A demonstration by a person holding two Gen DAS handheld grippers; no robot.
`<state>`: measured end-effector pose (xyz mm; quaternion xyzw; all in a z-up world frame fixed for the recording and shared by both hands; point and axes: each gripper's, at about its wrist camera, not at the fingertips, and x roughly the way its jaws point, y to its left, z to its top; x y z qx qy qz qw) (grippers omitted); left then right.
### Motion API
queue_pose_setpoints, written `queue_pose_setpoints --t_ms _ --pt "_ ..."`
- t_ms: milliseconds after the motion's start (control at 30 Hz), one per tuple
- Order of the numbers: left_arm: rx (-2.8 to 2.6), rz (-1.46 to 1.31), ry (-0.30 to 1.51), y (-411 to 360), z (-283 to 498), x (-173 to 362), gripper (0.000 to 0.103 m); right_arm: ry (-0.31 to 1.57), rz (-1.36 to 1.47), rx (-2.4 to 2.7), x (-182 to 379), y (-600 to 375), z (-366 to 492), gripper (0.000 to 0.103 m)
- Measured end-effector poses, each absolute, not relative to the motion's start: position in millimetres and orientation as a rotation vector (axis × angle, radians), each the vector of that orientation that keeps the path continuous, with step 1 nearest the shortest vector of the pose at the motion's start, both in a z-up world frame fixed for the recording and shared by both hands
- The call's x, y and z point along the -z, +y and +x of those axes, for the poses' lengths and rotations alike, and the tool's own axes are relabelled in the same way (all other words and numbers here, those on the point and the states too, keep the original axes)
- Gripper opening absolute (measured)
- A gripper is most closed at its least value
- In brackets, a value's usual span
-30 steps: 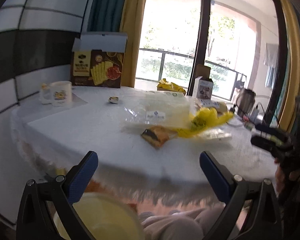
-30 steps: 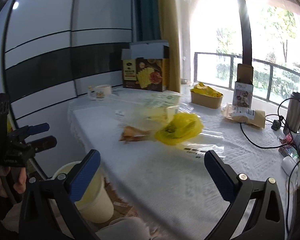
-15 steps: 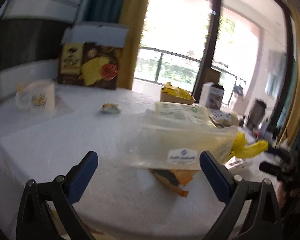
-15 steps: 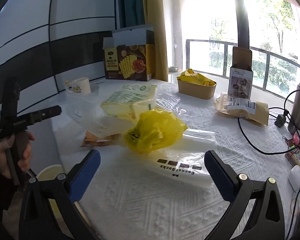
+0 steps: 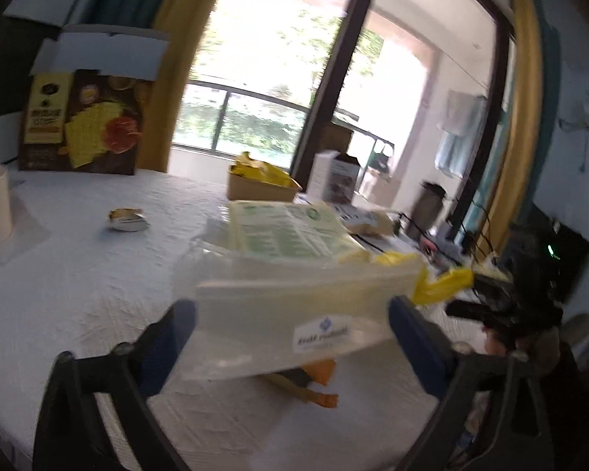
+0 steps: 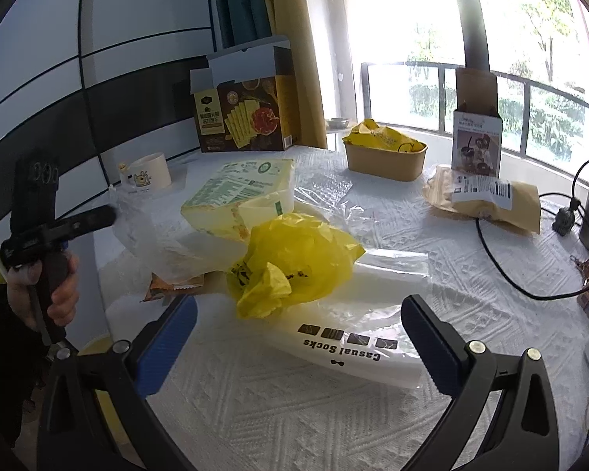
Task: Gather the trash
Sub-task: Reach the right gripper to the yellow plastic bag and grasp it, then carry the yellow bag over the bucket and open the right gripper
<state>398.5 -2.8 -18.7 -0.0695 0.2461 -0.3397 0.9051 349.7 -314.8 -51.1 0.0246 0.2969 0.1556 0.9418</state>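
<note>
**A:** So, where's the trash sitting here?

**B:** It's piled mid-surface (image 6: 294, 412) on the white textured cloth. There's a crumpled yellow plastic bag (image 6: 294, 263), a clear plastic bag (image 5: 290, 314) with a small white label, an orange snack wrapper (image 5: 314, 376) poking out from under it, and a clear "Casual Socks" sleeve (image 6: 353, 349) lying flat at the near edge. A green-printed yellow pack (image 6: 239, 196) rests on the heap behind them.

**A:** And the tongs?

**B:** The left tongs (image 5: 290, 337) have just been closing in a bit, with the clear plastic bag's near edge right between the blue pads. That view is blurry, and I can't see the pads actually pressing on it, so I'd call them still apart. The right tongs (image 6: 298, 341) are spread wide over the sock sleeve, with the yellow bag just beyond, and they're touching nothing.

**A:** Anything else around?

**B:** There's a small foil wrapper (image 5: 127, 219) alone off to the left, and a white mug (image 6: 149, 174) near the far corner. A brown cracker box (image 6: 243, 117) stands upright at the back, and there's a kraft tub (image 6: 385, 157) with yellow stuff in it. In the right view you can also see the person's hand (image 6: 45, 286) on the left tongs' grip.
</note>
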Motion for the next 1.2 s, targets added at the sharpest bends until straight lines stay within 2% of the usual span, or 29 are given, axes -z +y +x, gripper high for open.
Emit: queue_pose_setpoints --t_ms 33,133,167,200,400,500,533,567,667,767,867,1200 --pt "0.705 -0.131 0.515 -6 397 20 0.082 0.608 0.059 -0.319 52 -316 351 0.103" --pt "0.722 -0.120 0.540 -13 394 26 0.052 0.617 0.093 -0.320 55 -317 359 0.103" --pt "0.722 -0.111 0.550 -15 392 28 0.039 0.626 0.101 -0.313 56 -316 363 0.103" --pt "0.733 -0.098 0.558 -19 389 30 0.033 0.630 0.105 -0.307 57 -315 365 0.103" --pt "0.761 0.007 0.531 -37 363 27 0.006 0.607 0.138 -0.265 52 -320 377 0.103" --pt "0.734 0.043 0.469 -43 347 16 0.001 0.606 0.160 -0.248 53 -325 383 0.100" --pt "0.725 0.052 0.450 -45 343 11 0.001 0.611 0.163 -0.243 54 -327 385 0.092" --pt "0.707 0.064 0.427 -46 338 6 0.001 0.619 0.156 -0.235 55 -327 387 0.074" --pt "0.672 0.086 0.365 -46 325 -12 0.001 0.643 0.147 -0.222 58 -327 390 0.039" --pt "0.634 0.118 0.315 -45 314 -31 0.001 0.631 0.109 -0.217 56 -324 388 0.019" --pt "0.613 0.117 0.293 -41 306 -43 0.001 0.597 0.081 -0.212 50 -321 379 0.010" --pt "0.530 0.098 0.213 -17 261 -80 0.001 0.437 0.023 -0.186 3 -318 322 0.008"
